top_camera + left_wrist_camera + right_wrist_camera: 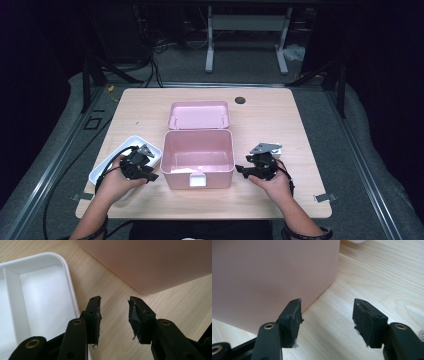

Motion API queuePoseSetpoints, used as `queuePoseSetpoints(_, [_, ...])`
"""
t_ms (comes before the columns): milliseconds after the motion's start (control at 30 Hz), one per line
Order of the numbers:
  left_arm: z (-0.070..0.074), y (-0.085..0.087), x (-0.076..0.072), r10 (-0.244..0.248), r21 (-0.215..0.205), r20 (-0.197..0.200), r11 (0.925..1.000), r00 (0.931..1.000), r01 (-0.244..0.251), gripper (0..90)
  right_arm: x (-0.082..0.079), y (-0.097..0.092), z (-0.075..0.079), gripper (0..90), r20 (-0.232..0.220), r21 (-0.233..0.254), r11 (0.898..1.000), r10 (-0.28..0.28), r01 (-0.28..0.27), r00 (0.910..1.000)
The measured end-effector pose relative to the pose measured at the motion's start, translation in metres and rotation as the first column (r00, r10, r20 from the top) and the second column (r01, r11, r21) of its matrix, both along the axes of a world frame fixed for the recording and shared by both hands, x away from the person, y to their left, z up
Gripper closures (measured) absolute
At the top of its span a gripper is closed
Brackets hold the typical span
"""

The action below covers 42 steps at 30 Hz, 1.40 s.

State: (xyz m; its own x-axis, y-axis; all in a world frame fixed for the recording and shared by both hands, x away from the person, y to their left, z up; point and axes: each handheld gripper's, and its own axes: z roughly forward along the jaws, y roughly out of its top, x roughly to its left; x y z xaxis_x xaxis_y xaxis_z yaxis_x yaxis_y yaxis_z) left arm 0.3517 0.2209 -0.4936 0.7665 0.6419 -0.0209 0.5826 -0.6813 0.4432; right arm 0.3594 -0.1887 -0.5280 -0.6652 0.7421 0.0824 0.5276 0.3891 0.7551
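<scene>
The pink box (199, 157) stands open at the table's (280, 195) middle, its lid (199, 115) laid back on the far side; something pale lies inside, too unclear to name. A white tray (107, 167) lies just left of it. The left gripper (149, 176) is held between tray and box, the right gripper (241, 171) just right of the box, both with jaws apart and nothing between them. Judged from this, the box is about to be handled. It should be approached squarely and both walls met together, so that it is not pushed aside.
</scene>
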Motion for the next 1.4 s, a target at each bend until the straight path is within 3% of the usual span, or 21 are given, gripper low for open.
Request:
queuePoseSetpoints(233, [0.0, -0.002, -0.001, -0.008, 0.0, -0.006, 1.0, 0.9999, 0.008, 61.7, -0.004, -0.003, 0.012, 42.7, 0.038, -0.053, 0.999, -0.01, 0.012, 0.9992])
queuePoseSetpoints(467, [0.004, -0.001, -0.001, -0.014, -0.015, -0.003, 0.9998, 0.9999, 0.014, 61.7, -0.001, -0.015, 0.031, 41.9, 0.065, -0.04, 0.998, -0.048, 0.051, 0.9967])
queuePoseSetpoints(733, [0.005, 0.001, -0.001, -0.009, -0.02, 0.003, 0.9998, 1.0, 0.009, 61.6, 0.015, -0.022, 0.052, 40.8, 0.072, -0.103, 0.991, -0.08, 0.087, 0.9942])
queuePoseSetpoints(800, [0.005, 0.001, -0.001, -0.008, -0.019, 0.0, 0.9998, 1.0, 0.008, 61.6, 0.021, -0.025, 0.056, 40.7, 0.073, -0.158, 0.982, -0.092, 0.103, 0.993])
queuePoseSetpoints(833, [0.005, 0.001, -0.001, -0.008, -0.021, -0.003, 0.9997, 1.0, 0.008, 61.5, 0.024, -0.027, 0.058, 40.2, 0.069, -0.18, 0.977, -0.101, 0.112, 0.9925])
queuePoseSetpoints(900, [0.005, 0.001, -0.001, -0.01, -0.022, -0.003, 0.9997, 0.9999, 0.01, 61.4, 0.031, -0.031, 0.06, 39.2, 0.047, -0.188, 0.979, -0.076, 0.084, 0.996])
queuePoseSetpoints(1000, [0.005, 0.002, -0.001, -0.004, -0.022, -0.003, 0.9998, 1.0, 0.004, 61.3, 0.041, -0.036, 0.063, 37.8, 0.015, -0.264, 0.961, -0.078, 0.079, 0.9968])
queuePoseSetpoints(1067, [0.006, 0.003, -0.001, 0.001, -0.023, 0.005, 0.9997, 1.0, -0.001, 60.9, 0.048, -0.04, 0.064, 36.6, -0.016, -0.293, 0.955, -0.046, 0.039, 0.9988])
queuePoseSetpoints(1200, [0.007, 0.005, 0.0, 0.013, -0.025, 0.002, 0.9996, 0.9999, -0.013, 60.6, 0.059, -0.043, 0.062, 33.8, -0.024, -0.315, 0.949, -0.01, 0.002, 0.9997])
queuePoseSetpoints(1400, [0.006, 0.006, 0.0, 0.015, -0.03, -0.003, 0.9994, 0.9999, -0.015, 60.0, 0.077, -0.042, 0.053, 31.3, -0.101, -0.337, 0.941, 0.01, -0.043, 0.9949])
